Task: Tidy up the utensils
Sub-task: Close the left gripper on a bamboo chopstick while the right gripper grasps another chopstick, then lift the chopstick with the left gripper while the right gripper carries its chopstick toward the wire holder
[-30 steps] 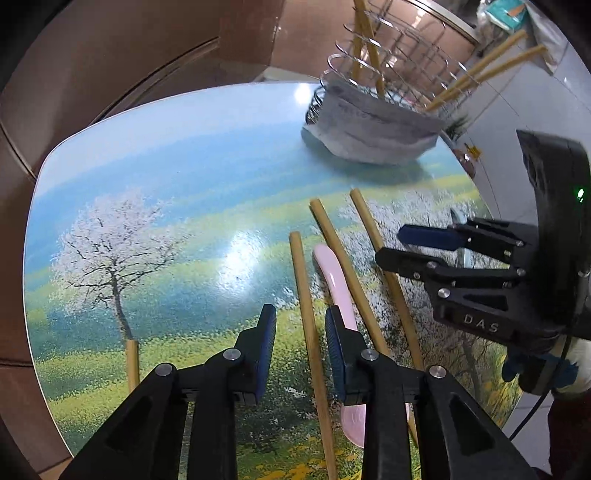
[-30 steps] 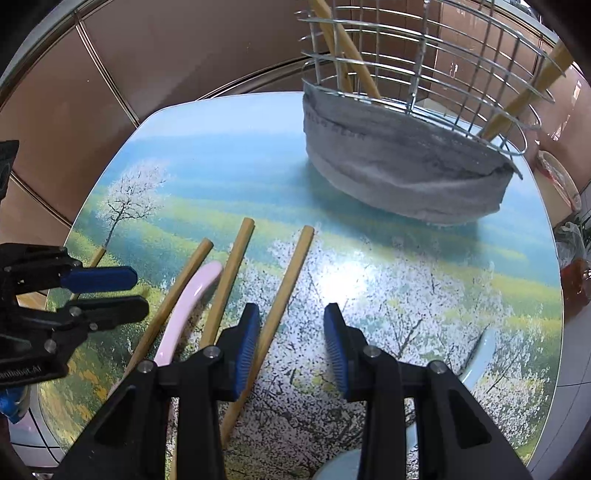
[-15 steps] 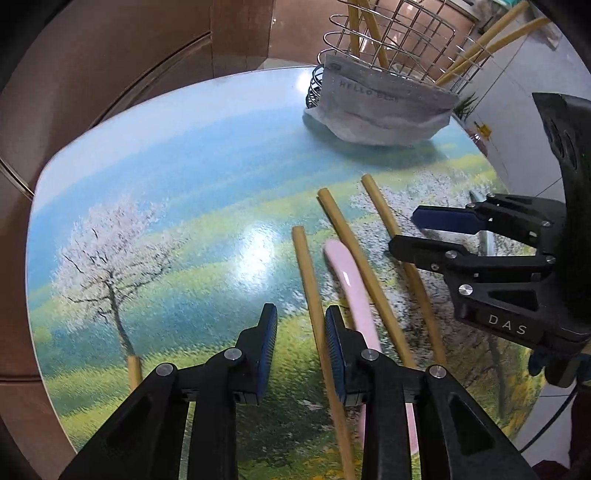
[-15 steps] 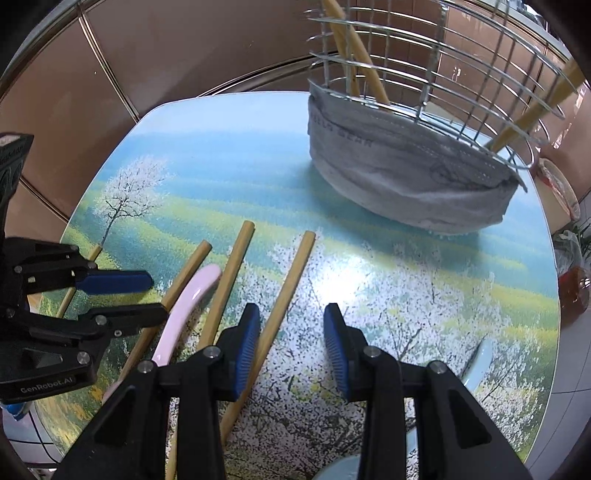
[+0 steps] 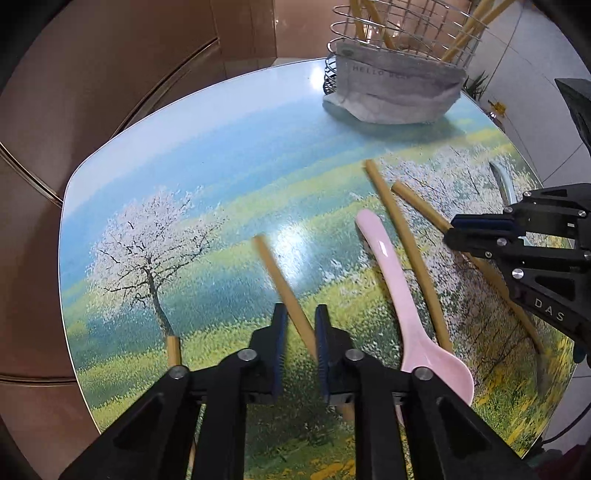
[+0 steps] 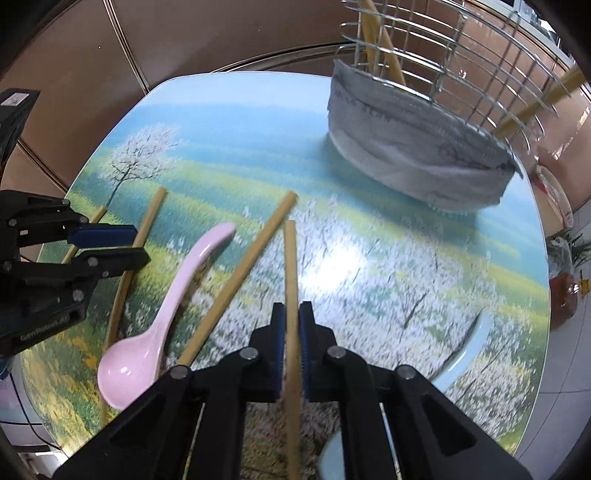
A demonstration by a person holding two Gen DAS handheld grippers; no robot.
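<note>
Two bamboo chopsticks on the desk (image 5: 155,155): left gripper (image 5: 300,332) and right gripper (image 6: 291,332), jaws just closed, each clench one chopstick (image 5: 284,288) (image 6: 291,280) for transfer to the wire basket (image 6: 461,66) at one o'clock.

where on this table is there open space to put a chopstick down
Bare tabletop runs from the printed tree to the wire basket. In the right wrist view, the patch between basket and blue spoon is free. Crowded: around the pink spoon and loose chopsticks.
</note>
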